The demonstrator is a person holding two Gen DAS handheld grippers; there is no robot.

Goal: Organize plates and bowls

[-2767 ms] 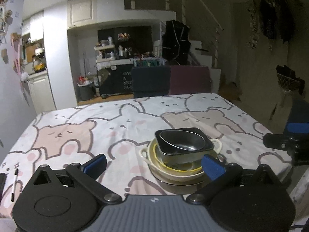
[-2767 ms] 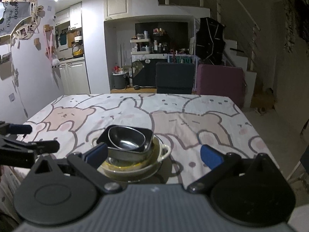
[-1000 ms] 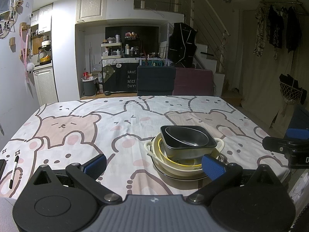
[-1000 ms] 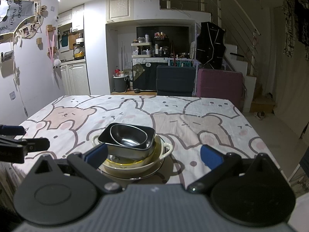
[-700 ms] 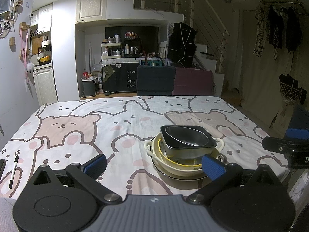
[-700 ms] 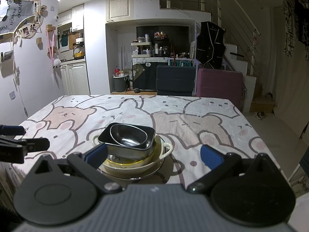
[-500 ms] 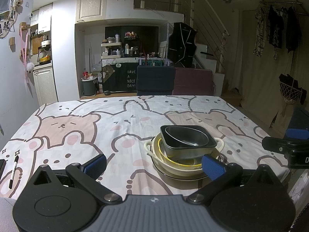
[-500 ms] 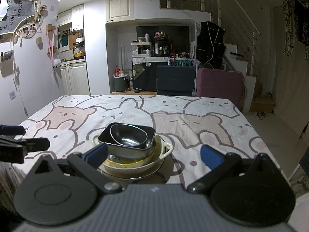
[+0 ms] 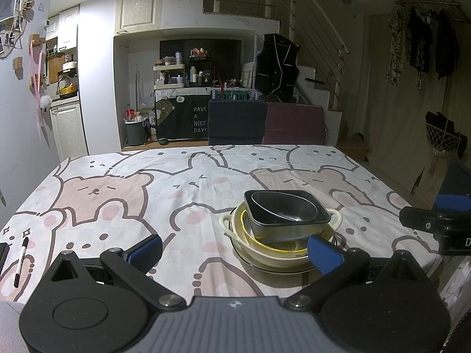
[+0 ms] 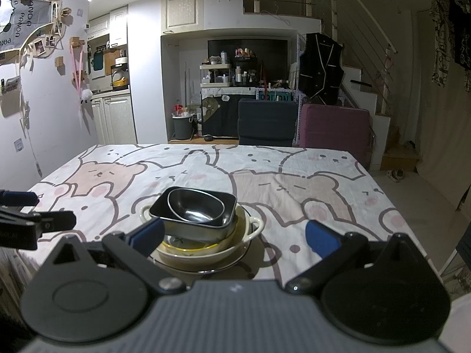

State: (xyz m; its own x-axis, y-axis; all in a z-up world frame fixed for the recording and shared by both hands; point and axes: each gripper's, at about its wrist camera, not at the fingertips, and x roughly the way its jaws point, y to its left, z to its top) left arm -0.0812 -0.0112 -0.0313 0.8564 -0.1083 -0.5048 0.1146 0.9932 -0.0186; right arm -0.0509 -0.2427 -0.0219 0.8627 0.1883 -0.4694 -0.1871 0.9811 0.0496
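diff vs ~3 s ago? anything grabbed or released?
Both cameras rose and levelled, showing more of the room; in the last second, nothing visibly moved. Nothing was taken or let go: left gripper and right gripper stay open and empty. The stack stays put on the tablecloth: metal bowl in the dark square dish, inside the cream handled bowl, on a plate.

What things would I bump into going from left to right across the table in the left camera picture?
Pen → stack of bowls → the right gripper, poking in at the table's right edge.
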